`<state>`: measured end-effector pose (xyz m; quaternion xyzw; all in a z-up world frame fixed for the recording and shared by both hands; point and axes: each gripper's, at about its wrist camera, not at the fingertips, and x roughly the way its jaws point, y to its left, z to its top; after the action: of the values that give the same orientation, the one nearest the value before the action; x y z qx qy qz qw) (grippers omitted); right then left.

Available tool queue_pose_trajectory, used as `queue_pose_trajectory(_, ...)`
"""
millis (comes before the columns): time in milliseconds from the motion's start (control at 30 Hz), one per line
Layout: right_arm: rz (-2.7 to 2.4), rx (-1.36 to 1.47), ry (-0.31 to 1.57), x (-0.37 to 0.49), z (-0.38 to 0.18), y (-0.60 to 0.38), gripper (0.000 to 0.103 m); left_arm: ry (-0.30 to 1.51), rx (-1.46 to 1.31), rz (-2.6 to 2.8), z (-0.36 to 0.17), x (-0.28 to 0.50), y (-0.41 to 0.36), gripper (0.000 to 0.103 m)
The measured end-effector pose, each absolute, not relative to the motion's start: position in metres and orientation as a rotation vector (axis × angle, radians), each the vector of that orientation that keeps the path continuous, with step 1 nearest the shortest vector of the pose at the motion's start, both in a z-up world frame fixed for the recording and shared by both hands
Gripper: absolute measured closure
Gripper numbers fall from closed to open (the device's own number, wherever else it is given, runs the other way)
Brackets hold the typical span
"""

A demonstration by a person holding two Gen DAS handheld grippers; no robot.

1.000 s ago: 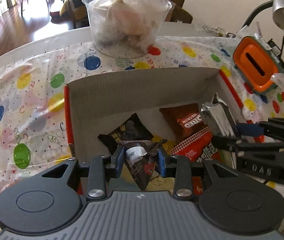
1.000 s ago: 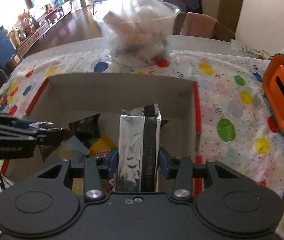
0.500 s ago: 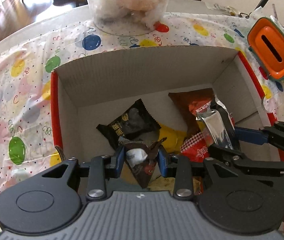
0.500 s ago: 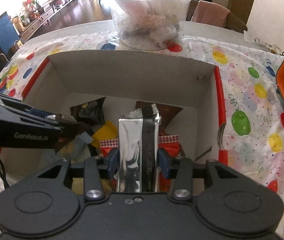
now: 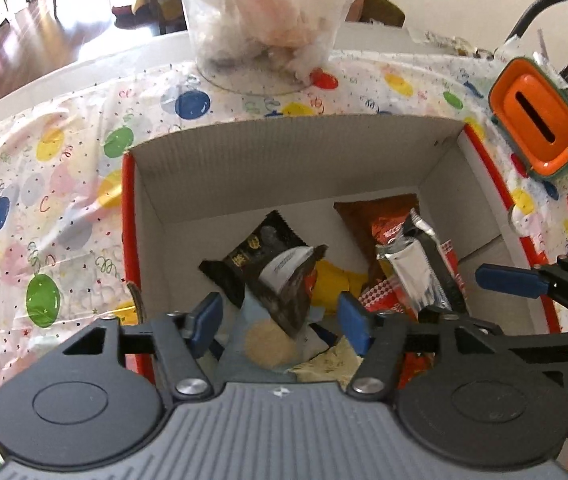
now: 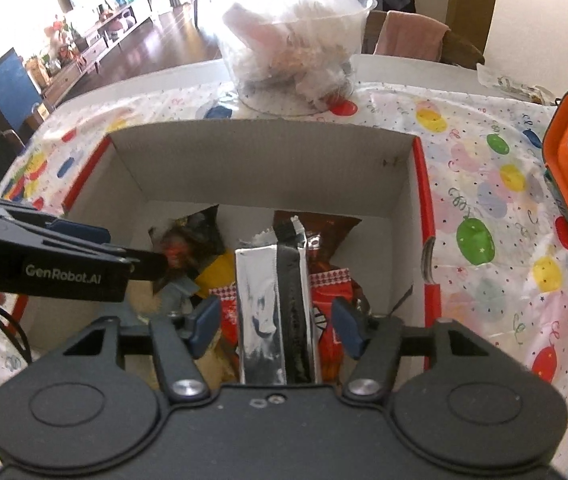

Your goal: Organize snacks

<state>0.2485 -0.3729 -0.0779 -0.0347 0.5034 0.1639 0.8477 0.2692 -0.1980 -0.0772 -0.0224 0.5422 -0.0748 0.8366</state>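
Both grippers, left [image 5: 279, 322] and right [image 6: 275, 326], hung over the cardboard box [image 5: 284, 152], jaws just opened, pads clear of the dark wrapped snack [image 5: 284, 288] and silver packet [image 6: 271, 312] dropping inside. Release step; next, likely withdrawing upward to fetch more snacks.

A white table [image 5: 63, 76] holds everything. A thin cloth [image 5: 23, 208] with bright balloon shapes lies over most of it, and it looks wrinkled. The far edge of the table stays bare and white.

On the cloth sits a cardboard box [image 5: 284, 152] with red outer sides, open at the top. Behind the box stands a big clear plastic tub [image 5: 263, 32] stuffed with crinkly bags; it sits partly on the cloth and partly on the bare table. To the right of the box, near it, sits an orange holder [image 5: 532, 120] with a dark slot on top.
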Motion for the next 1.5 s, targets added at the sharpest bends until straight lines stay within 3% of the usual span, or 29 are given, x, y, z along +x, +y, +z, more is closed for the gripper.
queue_pose_trajectory(533,0.408,-0.035,0.908,0.21,-0.032,-0.38,0.004,0.964,-0.03,-0.14,-0.032,0.217,-0.186,0.03)
queue_pose_trajectory(1267,0.352,0.08,0.745,0.151,0.001,-0.399,0.0,0.795,-0.049,-0.138,0.007,0.141,-0.172,0.016)
queue_pose_trajectory(1367,0.349,0.076,0.721,0.144,0.003,-0.399,0.0,0.778,-0.039,-0.125,0.008,0.132,-0.172,0.005)
queue_pose_trajectory(1500,0.355,0.086,0.686,0.137,0.006,-0.399,0.0,0.737,-0.023,-0.112,0.011,0.119,-0.173,0.003)
